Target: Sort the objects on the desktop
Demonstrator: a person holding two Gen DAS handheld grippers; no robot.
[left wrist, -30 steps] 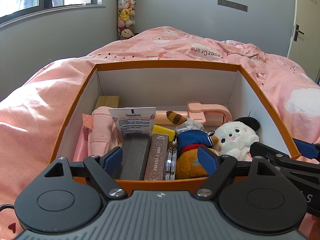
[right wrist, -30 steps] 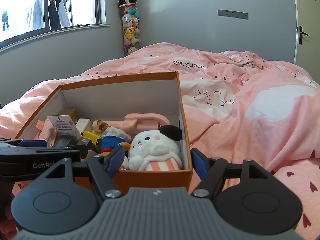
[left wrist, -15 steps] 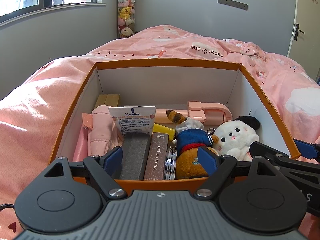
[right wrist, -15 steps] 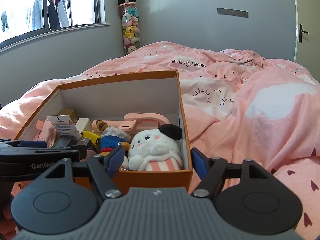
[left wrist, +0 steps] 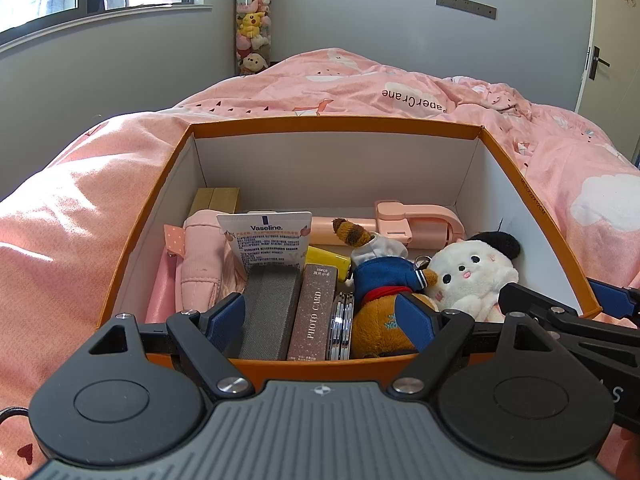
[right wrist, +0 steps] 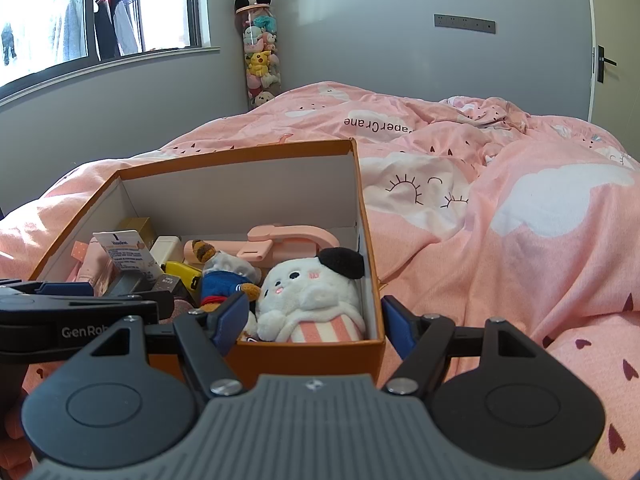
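Note:
An orange cardboard box (left wrist: pixel 336 122) (right wrist: pixel 236 154) sits on a pink bed. It holds a white plush (left wrist: pixel 472 276) (right wrist: pixel 310 298), a brown plush in blue (left wrist: pixel 380 280), a pink phone holder (left wrist: pixel 416 222), a Vaseline tube (left wrist: pixel 270 240), a pink pouch (left wrist: pixel 200 256), a grey case (left wrist: pixel 270 312), a photo card box (left wrist: pixel 314 316) and a yellow item (left wrist: pixel 326 260). My left gripper (left wrist: pixel 320 316) is open and empty at the box's near edge. My right gripper (right wrist: pixel 310 320) is open and empty at the box's near right corner.
The pink duvet (right wrist: pixel 500 220) spreads right of the box. A tall clear tube of plush toys (right wrist: pixel 260 60) stands in the far corner by a window (right wrist: pixel 80 20). A door (right wrist: pixel 612 60) is at the far right.
Both grippers have edged slightly forward and lower toward the box. Nothing in the box has moved.

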